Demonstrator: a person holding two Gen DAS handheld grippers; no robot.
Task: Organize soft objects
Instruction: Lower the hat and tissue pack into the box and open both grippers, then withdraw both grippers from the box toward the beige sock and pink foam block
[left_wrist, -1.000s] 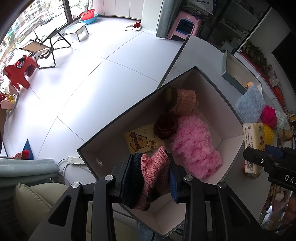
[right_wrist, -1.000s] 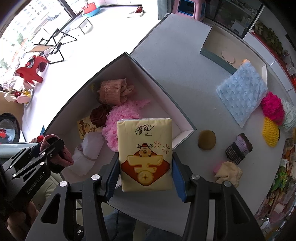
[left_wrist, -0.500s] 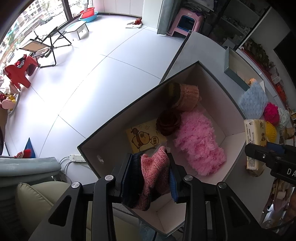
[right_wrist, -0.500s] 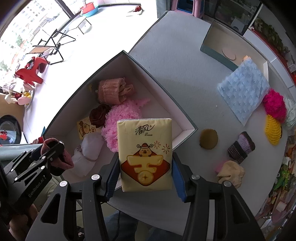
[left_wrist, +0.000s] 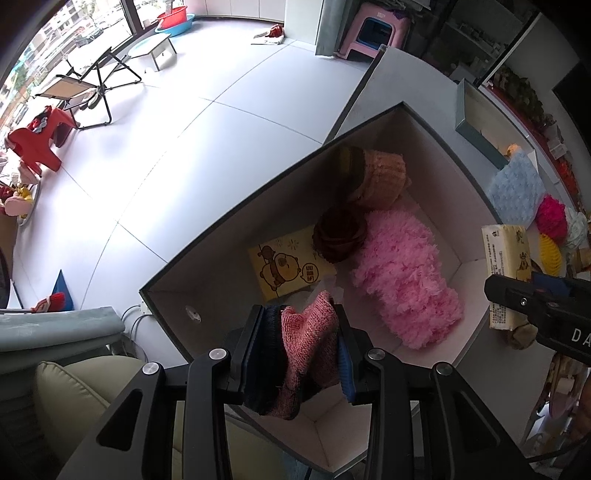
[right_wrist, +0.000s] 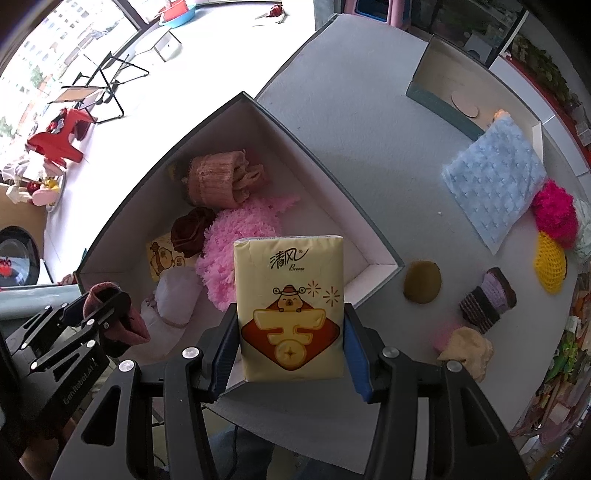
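My left gripper (left_wrist: 301, 350) is shut on a pink and dark knitted sock (left_wrist: 306, 343), held over the near corner of the open white-lined box (left_wrist: 439, 155). My right gripper (right_wrist: 290, 338) is shut on a yellow tissue pack (right_wrist: 290, 306), hanging above the box's (right_wrist: 332, 147) near right wall. Inside the box lie a fluffy pink piece (left_wrist: 402, 273), a dark red knit (left_wrist: 338, 236), a tan knitted roll (left_wrist: 382, 177), a yellow tissue pack (left_wrist: 284, 266) and a white bundle (right_wrist: 173, 295). The left gripper with its sock (right_wrist: 110, 314) shows at the lower left of the right wrist view.
On the grey table (right_wrist: 369, 110) right of the box lie a light blue cloth (right_wrist: 495, 177), a magenta pompom (right_wrist: 554, 214), a yellow knit (right_wrist: 550, 266), a brown pad (right_wrist: 421, 282), a striped purple sock (right_wrist: 487, 299) and a beige piece (right_wrist: 467, 350). A teal-edged tray (right_wrist: 436, 99) stands behind.
The box sits slightly farther right and up in the left wrist view; both grips are unchanged and the hands have barely shifted.
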